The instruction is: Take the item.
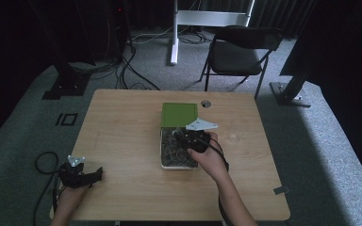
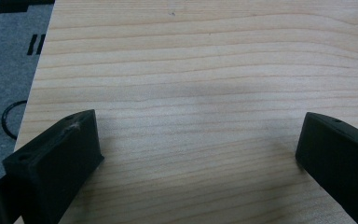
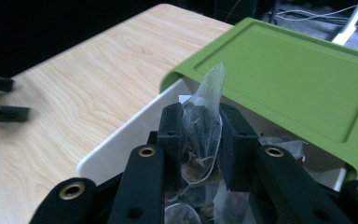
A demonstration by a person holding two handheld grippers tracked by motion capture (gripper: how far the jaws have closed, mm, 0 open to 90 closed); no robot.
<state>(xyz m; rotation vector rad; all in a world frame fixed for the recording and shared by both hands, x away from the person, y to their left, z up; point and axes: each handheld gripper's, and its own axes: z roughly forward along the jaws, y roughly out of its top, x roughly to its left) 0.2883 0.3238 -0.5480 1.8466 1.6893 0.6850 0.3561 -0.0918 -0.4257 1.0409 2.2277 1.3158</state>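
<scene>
Tongs: right (image 3: 200, 140) clenched on one tea bag (image 3: 204, 122); left (image 2: 200, 154) released.

Both grippers are matte black. The left gripper (image 1: 95, 174) has blocky, squared jaws, one scuffed pale at its tip, and a black cable (image 1: 42, 162) looping off. The right gripper (image 3: 200, 140) shows brass-ringed pivot holes along its black linkage arms and carries a grey three-cornered plate (image 1: 201, 125). Forearms are bare, unsleeved.

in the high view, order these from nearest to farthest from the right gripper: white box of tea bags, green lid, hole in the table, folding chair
1. white box: directly under the right gripper, which pinches a tea bag.
2. green lid: just beyond, on the box's far end.
3. hole in the table: near the far edge.
4. folding chair: on the floor past the table.
</scene>
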